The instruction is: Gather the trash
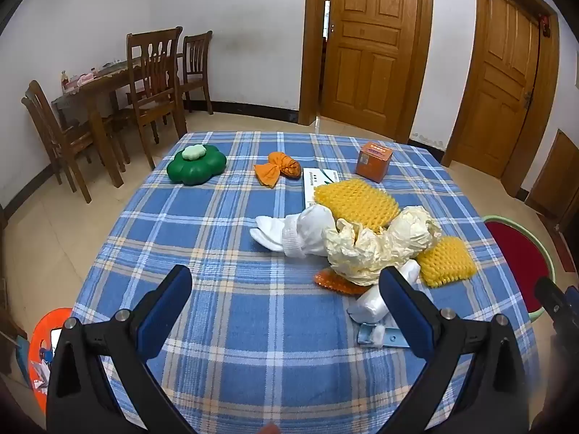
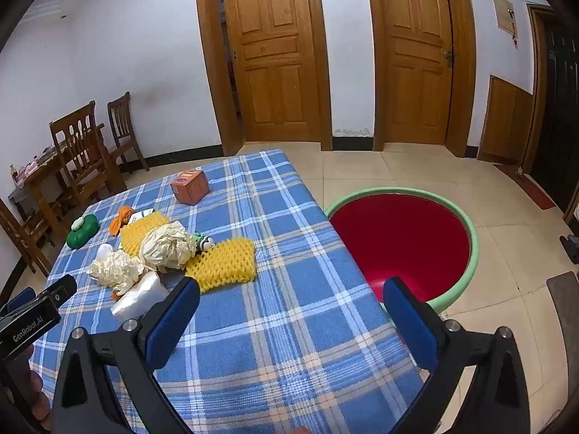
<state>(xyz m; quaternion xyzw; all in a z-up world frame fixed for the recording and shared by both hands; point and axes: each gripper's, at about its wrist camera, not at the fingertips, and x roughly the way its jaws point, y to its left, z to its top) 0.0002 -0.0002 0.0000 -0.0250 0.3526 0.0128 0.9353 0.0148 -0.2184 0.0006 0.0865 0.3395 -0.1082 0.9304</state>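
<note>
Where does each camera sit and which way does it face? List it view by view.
Left wrist: on the left gripper, angled down over the plaid tablecloth at the crumpled cream paper; its own open fingers show, and the right gripper at the edge.
Right wrist: on the right gripper, facing the table's corner and the red basin on the floor; its own open fingers and the left gripper show.
Shared: paper, yellow foam nets, orange box, basin.

Left gripper (image 1: pixel 286 289) with black angular arms, blue padded fingers (image 1: pixel 164 302), silver round screws at the joints, right gripper (image 2: pixel 291 302) built alike, black housing beside it lettered GenRobot.AI in white
</note>
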